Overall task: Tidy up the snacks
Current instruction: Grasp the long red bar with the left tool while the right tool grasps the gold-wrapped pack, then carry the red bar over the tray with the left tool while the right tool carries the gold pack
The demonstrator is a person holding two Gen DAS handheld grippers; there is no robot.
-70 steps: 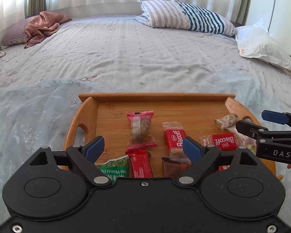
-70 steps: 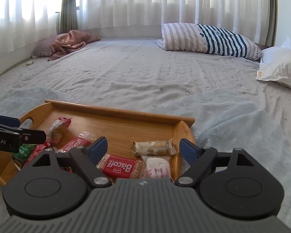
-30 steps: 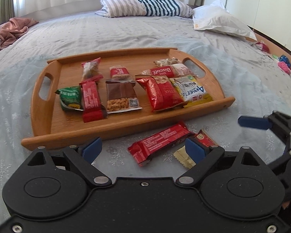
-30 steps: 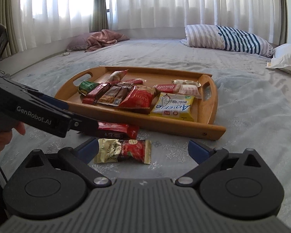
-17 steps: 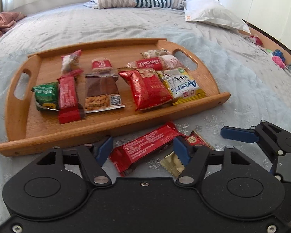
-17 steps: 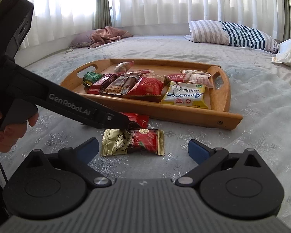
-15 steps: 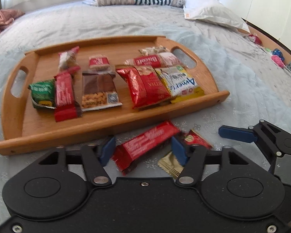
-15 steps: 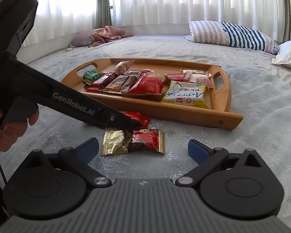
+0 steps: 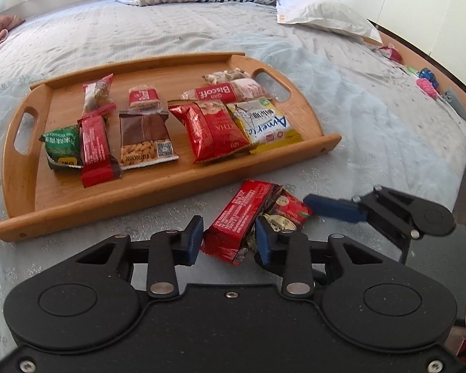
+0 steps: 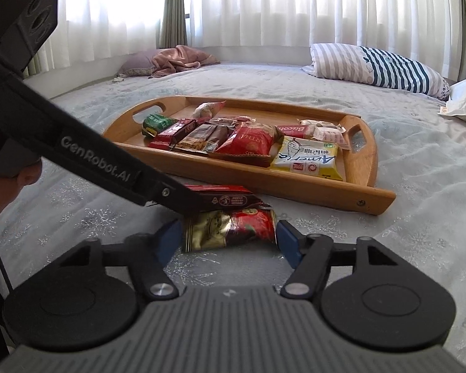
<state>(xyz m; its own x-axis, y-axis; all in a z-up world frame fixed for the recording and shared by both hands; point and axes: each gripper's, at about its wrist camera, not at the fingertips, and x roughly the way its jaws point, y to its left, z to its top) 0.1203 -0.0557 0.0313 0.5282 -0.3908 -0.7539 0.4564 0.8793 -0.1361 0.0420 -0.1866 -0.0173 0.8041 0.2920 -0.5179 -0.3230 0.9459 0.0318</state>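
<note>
In your left wrist view, your left gripper [image 9: 228,239] sits low in the center of the frame with its blue fingers on either side of the near end of a long red snack bar [image 9: 240,219] that lies on the pale blue bedspread [image 9: 372,118]; the left pad stands just off the wrapper while the right pad presses its edge, so the jaws have narrowed around the bar without a firm clamp that you could confirm. Tucked under the bar's right side lies a gold-and-red packet [image 9: 284,214], and your right gripper's blue fingertip reaches toward it from the right edge of the frame. The wooden tray [image 9: 25,168] fills the upper left, holding a green packet [image 9: 62,150], a red bar [image 9: 94,150], a brown peanut bag [image 9: 144,138], a red nut bag [image 9: 212,132] and a yellow packet [image 9: 264,124] in a row, with smaller biscuits behind them. In your right wrist view, your right gripper [image 10: 228,241] is at the lower center with its fingers spread apart, one at each short end of the gold-and-red packet [image 10: 230,228], close to it but not squeezing it. The black arm of your left gripper crosses from the upper left down to the red snack bar [image 10: 225,197], which lies just behind the packet. The tray [image 10: 295,183] sits beyond, in the middle of the frame.
</note>
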